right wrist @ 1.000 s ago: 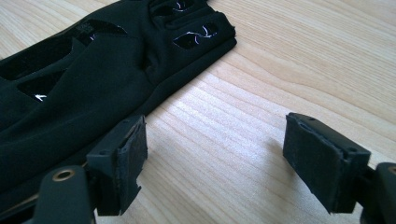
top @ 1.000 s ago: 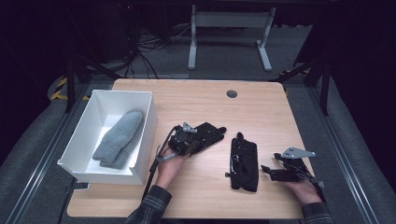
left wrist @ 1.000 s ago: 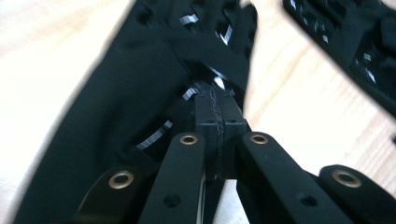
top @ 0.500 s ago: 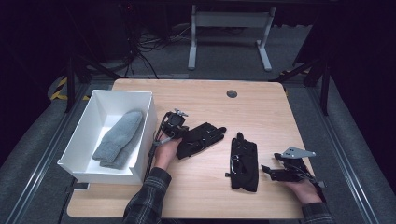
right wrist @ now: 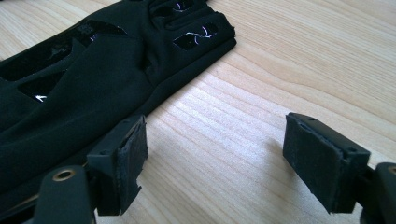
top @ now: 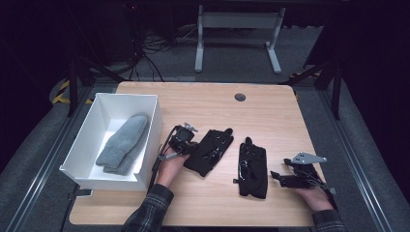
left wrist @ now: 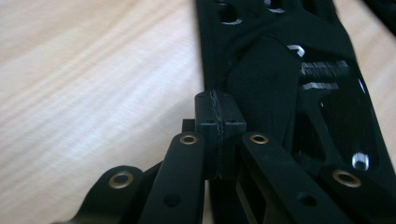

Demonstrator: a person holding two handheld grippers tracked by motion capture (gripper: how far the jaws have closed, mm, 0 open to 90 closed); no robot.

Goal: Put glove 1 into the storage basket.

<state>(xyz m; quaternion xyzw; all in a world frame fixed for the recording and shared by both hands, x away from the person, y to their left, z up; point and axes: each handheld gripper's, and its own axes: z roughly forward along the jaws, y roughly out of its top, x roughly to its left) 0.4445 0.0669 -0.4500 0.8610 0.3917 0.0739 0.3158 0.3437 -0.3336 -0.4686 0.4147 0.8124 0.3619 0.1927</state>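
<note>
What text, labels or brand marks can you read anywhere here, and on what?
None can be read.
Left glove: pale marks on the black fabric in the left gripper view, too blurred to read.
Right glove: shiny patches, no legible letters.
White box, grey mitten and table: no writing visible.

The far half of the table (top: 261, 104) lies bare, open to any reach. Nearer, two black gloves (top: 210, 151) (top: 253, 167) lie side by side with a thin strip of wood between. The white box (top: 153, 126) walls off the left edge, a grey mitten (top: 123, 143) inside it.
</note>
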